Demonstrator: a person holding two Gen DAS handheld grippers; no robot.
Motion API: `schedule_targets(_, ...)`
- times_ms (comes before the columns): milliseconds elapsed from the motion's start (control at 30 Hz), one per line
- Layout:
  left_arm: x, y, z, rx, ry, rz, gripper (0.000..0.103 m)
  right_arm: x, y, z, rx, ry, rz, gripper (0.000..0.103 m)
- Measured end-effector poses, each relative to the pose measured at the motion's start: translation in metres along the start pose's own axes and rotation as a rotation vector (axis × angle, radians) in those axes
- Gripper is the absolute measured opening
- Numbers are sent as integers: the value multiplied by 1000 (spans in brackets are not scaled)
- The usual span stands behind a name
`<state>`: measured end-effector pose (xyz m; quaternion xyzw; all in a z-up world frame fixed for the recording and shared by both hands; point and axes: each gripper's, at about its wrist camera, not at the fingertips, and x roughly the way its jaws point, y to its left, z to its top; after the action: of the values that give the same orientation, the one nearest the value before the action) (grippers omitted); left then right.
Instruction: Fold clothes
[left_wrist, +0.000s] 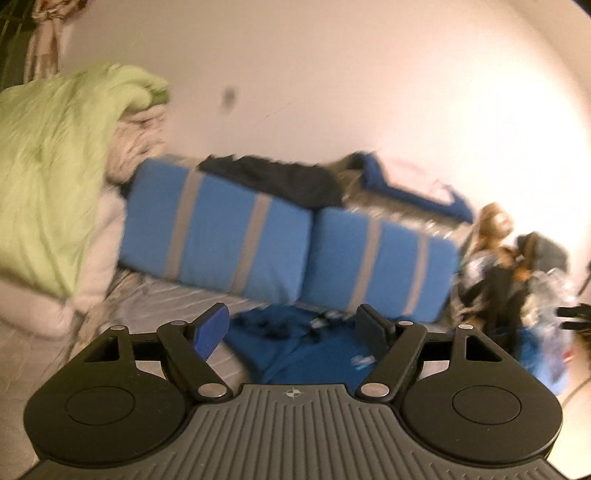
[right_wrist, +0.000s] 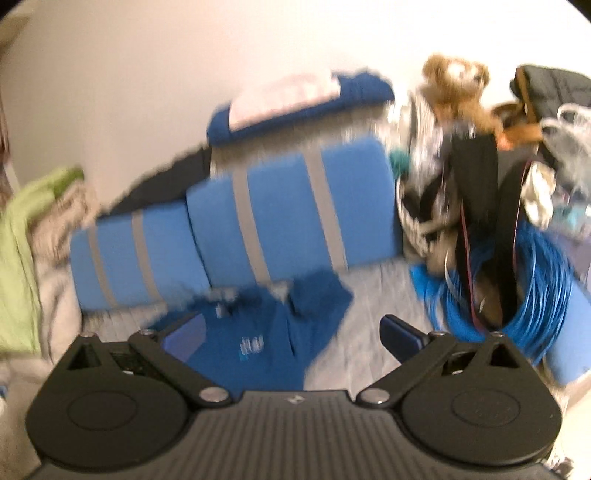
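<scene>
A dark blue garment (left_wrist: 295, 347) lies crumpled on the grey striped bed sheet (left_wrist: 162, 302), below and in front of both grippers. In the right wrist view the same blue garment (right_wrist: 258, 332) shows a small white print and a folded-over flap. My left gripper (left_wrist: 295, 330) hangs above it, open, nothing between its blue-padded fingers. My right gripper (right_wrist: 291, 338) is also above the cloth, its jaws spread very wide and empty. Both views are blurred.
Two blue cushions with grey stripes (left_wrist: 288, 243) lean against the white wall. A green blanket (left_wrist: 55, 166) is piled at left. Dark and blue clothes (left_wrist: 280, 177) lie on top of the cushions. A stuffed toy (right_wrist: 458, 85), bags and a coil of blue cable (right_wrist: 535, 288) crowd the right.
</scene>
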<state>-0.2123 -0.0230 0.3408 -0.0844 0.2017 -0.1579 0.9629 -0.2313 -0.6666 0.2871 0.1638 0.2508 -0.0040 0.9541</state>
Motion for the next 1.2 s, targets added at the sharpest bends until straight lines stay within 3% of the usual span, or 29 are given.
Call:
schedule_targets(133,0,-16,57,78,-9,-32,80,-15,8,62,0,-60,28,102)
schedule_targets(267,14,-24,97,110,-145,23,80,-10,19,114,-55,-116,18,102)
schedule_targets(367,43,-21,116,69,-195,55,80,-3,24,143,-56,-166,11,102)
schedule_targets(500,91,-19,116,47,-298,99,83,9,24,162,-47,-276,-5,102)
schedule_targets(667,160,-35,80,75,-313,142,85,47,26,140,-150,-401,-61,102)
schedule_targets(767,198,-51,44,108,-261,139,85,84,23,113,-183,-352,-70,102)
schedule_targets(900,240,-71,-4,88,-177,78,85,128,15,75,-192,-287,-58,102)
schedule_targets(1200,298,-108,-64,165,-33,-3,85,182,6,11,-209,-140,-47,102)
